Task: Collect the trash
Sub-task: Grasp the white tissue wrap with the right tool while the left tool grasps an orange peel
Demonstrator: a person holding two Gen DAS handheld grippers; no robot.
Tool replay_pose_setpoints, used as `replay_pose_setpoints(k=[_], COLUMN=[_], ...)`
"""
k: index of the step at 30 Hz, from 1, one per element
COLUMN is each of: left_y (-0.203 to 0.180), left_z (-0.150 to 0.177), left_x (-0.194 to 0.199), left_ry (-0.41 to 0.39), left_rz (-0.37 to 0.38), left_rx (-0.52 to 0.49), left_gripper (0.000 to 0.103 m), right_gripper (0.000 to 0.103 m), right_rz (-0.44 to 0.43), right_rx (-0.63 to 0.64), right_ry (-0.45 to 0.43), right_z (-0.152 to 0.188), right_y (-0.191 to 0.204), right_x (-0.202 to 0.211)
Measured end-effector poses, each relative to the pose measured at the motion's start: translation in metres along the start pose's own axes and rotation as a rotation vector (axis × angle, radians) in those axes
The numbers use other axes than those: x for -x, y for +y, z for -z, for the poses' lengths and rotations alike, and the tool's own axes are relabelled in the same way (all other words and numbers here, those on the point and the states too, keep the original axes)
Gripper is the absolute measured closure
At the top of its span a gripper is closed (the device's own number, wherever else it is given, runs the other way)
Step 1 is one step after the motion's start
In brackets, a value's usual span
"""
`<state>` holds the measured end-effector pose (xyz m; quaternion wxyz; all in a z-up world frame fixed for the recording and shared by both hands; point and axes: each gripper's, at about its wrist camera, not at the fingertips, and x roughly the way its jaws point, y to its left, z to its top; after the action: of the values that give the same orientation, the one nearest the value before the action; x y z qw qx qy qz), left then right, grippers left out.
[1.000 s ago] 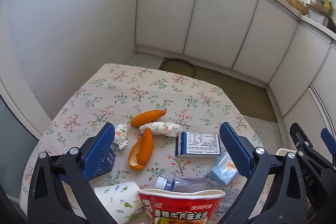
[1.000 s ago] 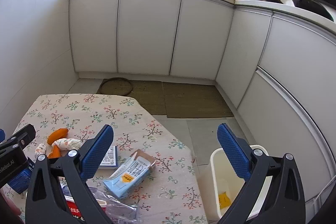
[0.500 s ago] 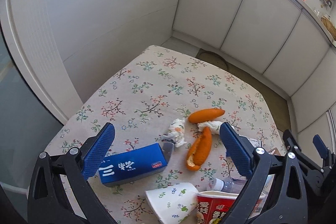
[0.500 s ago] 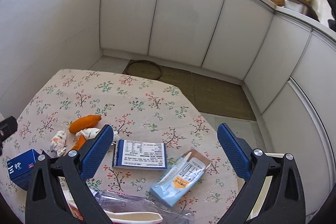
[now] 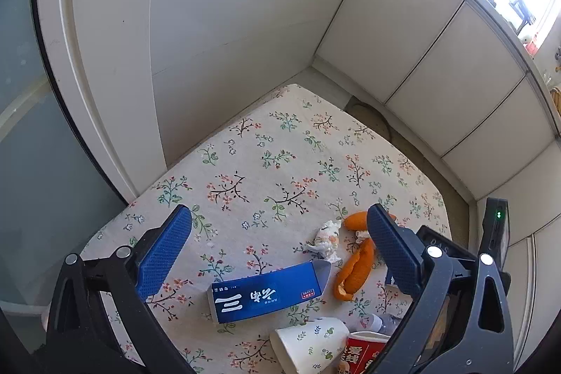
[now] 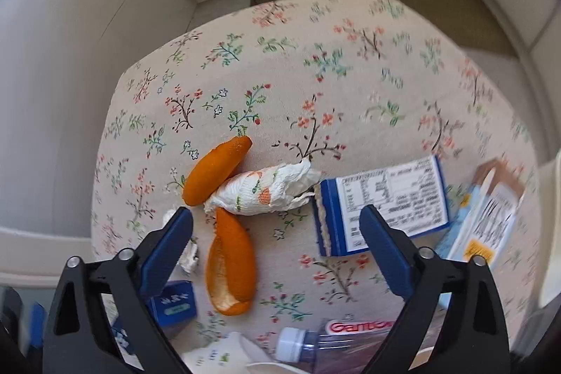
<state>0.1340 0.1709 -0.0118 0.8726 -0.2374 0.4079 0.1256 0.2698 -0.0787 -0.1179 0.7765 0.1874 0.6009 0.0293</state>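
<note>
- My fingers (image 6: 168, 244) wear blue ridged pads on black frames.
- The desk (image 5: 266, 163) cloth is cream with red, green and blue sprigs.
- Orange peel (image 6: 231, 272), white inside.
- Blue box (image 5: 268, 295), white lettering.
- White tissue (image 6: 266, 190), orange-printed.

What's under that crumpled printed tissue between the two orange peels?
The crumpled tissue lies on the floral tablecloth, overlapping the lower end of the upper orange peel and the top of the lower peel. Anything else beneath it is covered.
</note>
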Motion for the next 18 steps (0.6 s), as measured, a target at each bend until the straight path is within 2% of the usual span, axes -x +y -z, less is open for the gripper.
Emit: replay_pose_setpoints(k=[3, 10, 11, 14, 16, 18], left_y=[0.000, -0.003, -0.002, 0.001, 0.001, -0.003], left_z=[0.000, 0.001, 0.001, 0.000, -0.001, -0.003], left_x=[-0.001, -0.001, -0.002, -0.007, -0.012, -0.017], left_ry=[0.011, 0.015, 0.017, 0.030, 0.041, 0.048], left_rz=[0.009, 0.025, 0.023, 0.024, 0.035, 0.052], left_rx=[-0.002, -0.012, -0.011, 0.006, 0.026, 0.028], left_gripper=[0.007, 0.007, 0.007, 0.007, 0.007, 0.007], right_gripper=[0.039, 0.039, 0.044, 0.059, 0.061, 0.061], right_rz=[-0.040, -0.084, -0.080, -0.108, -0.112, -0.107], right_rx=[-0.102, -0.218, -0.216, -0.196, -0.178, -0.128], right_ry=[0.034, 0.088, 0.086, 0.065, 0.033, -0.043], right_z=[-0.001, 0.003, 0.003, -0.002, -0.003, -0.004], right_y=[-0.006, -0.009, -0.007, -0.001, 0.001, 0.001], right_x=[-0.013, -0.042, -0.045, -0.048, -0.041, -0.022])
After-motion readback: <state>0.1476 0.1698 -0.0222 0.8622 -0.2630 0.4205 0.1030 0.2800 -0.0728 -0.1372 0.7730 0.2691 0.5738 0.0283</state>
